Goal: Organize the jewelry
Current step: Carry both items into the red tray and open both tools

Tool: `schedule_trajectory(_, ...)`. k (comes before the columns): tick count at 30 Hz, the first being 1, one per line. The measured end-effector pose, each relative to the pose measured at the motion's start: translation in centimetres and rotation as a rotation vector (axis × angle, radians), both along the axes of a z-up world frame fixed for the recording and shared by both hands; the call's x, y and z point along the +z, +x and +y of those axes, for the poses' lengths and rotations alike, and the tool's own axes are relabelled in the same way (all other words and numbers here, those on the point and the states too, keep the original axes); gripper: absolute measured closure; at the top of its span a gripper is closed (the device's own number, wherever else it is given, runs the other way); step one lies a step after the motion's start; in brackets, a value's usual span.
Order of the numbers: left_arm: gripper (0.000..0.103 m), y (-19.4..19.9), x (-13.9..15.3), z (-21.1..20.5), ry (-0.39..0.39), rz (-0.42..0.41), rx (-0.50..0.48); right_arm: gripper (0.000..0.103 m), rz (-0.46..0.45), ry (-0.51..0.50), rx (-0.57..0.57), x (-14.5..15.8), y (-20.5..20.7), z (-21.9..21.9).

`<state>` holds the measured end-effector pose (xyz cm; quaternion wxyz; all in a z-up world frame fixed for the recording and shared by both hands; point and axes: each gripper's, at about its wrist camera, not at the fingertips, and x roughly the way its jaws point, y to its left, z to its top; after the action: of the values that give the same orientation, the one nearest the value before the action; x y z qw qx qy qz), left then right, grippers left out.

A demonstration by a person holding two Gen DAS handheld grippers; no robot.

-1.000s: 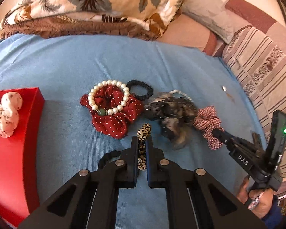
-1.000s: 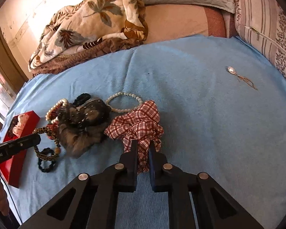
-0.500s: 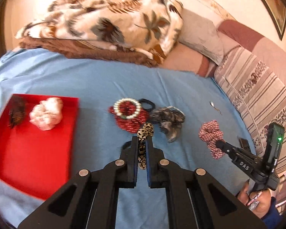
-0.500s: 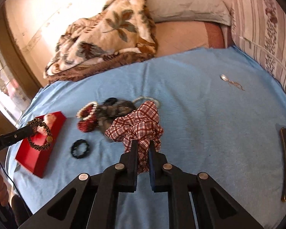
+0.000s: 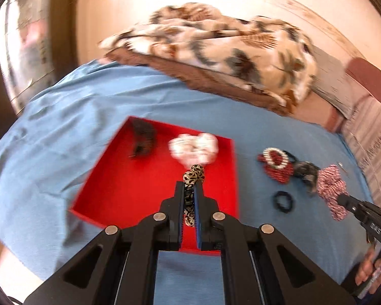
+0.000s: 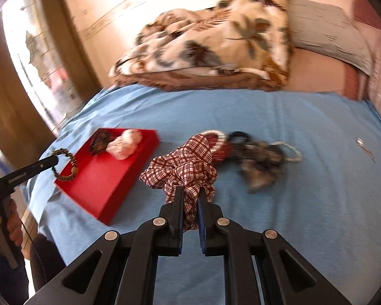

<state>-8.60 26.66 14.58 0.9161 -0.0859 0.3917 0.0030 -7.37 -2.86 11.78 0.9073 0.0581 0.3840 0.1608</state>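
Step in hand, as I judge it: carrying two hair ties to the red tray, one per gripper.

Left gripper: jaws pinched together on a leopard-print band. The band loops out ahead of the tips and hangs above the tray floor, just short of the pale scrunchie already lying in the tray. A dark clip lies in the tray's far left corner. From the right wrist view the band dangles over the tray's near left edge, clear of the floor.

Right gripper: jaws clamped on a red plaid scrunchie, which bunches up ahead of the tips. It is held over the blue bedsheet, beside the tray but not yet above it.

Still on the sheet: a heap with a red dotted scrunchie, a pearl bracelet on top of it, a dark mottled scrunchie, and a black hair tie lying apart.

Next move, likely: lower the left gripper a little, part the jaws, drop the band on bare tray floor. Then the right gripper must swing left across the tray wall before letting go.

Pose: left gripper points forward and down at the tray, held level. Right gripper angles toward the heap, the hand low at the bed's edge. Both views are motion-blurred.
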Motion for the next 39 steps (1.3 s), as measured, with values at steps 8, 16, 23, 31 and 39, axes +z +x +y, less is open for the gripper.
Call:
schedule_trajectory(8, 0.096, 2.0, -2.3, 5.8, -0.072, 0.030, 0.090, 0.092, 0.026, -0.023, 0.141, -0.1, 2.2, 8.6)
schedule_trajectory(16, 0.096, 5.0, -5.3, 8.0, -0.010, 0.076, 0.124, 0.092, 0.119, 0.030, 0.234, -2.3, 8.0, 17.3)
schedule_trajectory(23, 0.096, 7.0, -7.1, 9.5, -0.042, 0.095, 0.135, 0.092, 0.174, -0.018, 0.276, -5.7, 12.3, 23.5)
schedule_trajectory(31, 0.094, 7.4, -7.0, 10.5, -0.095, 0.073, 0.127, 0.090, 0.202, -0.020, 0.274, -7.9, 15.0, 25.6)
schedule_trajectory(39, 0.070, 5.6, -4.6, 11.0, -0.134, 0.018, 0.150, 0.058, 0.161, -0.036, 0.273, -7.5, 14.7, 26.2)
